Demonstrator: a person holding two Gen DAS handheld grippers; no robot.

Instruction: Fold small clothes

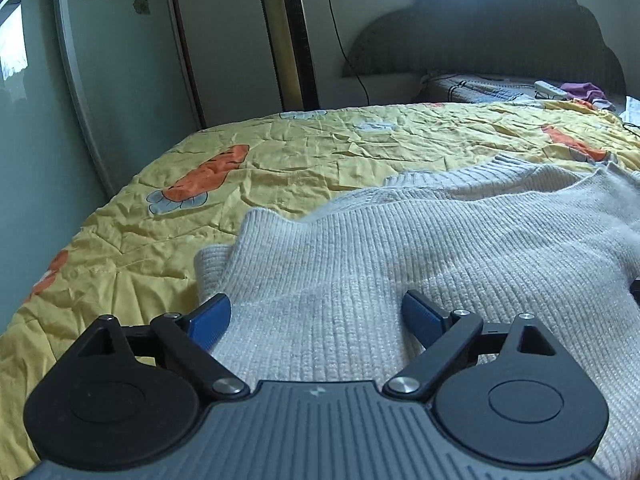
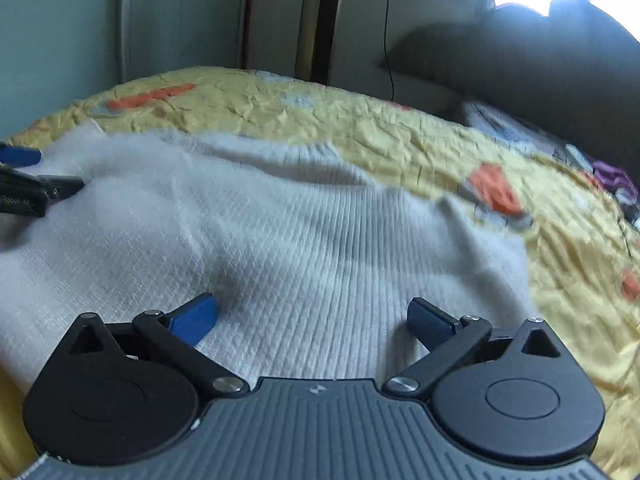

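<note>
A big yellow quilted bedspread with orange carrot pictures covers the bed. On the bedspread lies a white ribbed knit sweater, partly folded, with one layer lying over another. It stretches long from side to side across the bedspread. The sweater sits right in front of and under both claws. The left gripper is over the sweater's left end, fingers wide apart, holding nothing. The right gripper is over its right part, also wide apart and empty. Both look about equally near.
</note>
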